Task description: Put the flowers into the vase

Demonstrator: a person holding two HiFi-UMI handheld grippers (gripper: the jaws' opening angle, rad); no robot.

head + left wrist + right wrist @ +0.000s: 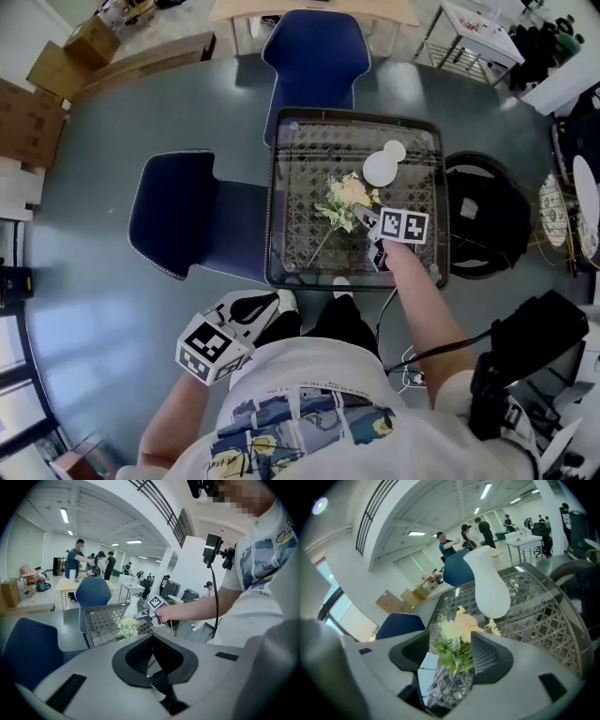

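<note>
Ok, status. Right gripper [368,225] is over the middle of the glass-topped lattice counter [309,150], and its fingers [490,656] stand wide apart. The artificial bouquet of pale yellow and peach flowers with green leaves [345,199] lies flat on the glass near the centre of the counter. Its heads point toward the far right corner and its thin stem trails toward the near left corner.

In the right gripper view the bouquet [457,641] sits in the gap between the two fingers. The foliage is down at pad level and the blooms poke out past the tips. The leaves lie closer to the finger at that view's right. Neither pad is squeezing it, and I cannot tell whether there is light contact on that side.

The white bulbous ceramic vase [382,167] stands upright on the counter toward the far edge, right of centre. It is just beyond the flower heads and clear of the fingers, and it shows plainly past the blooms in the right gripper view [490,585].

Left gripper [258,305] is off the counter, close to the person's body and short of the near left corner. Its fingers [140,656] are together with nothing between them. Its view looks across at the counter [101,620], the bouquet [126,626] and the right gripper [143,616].
</note>
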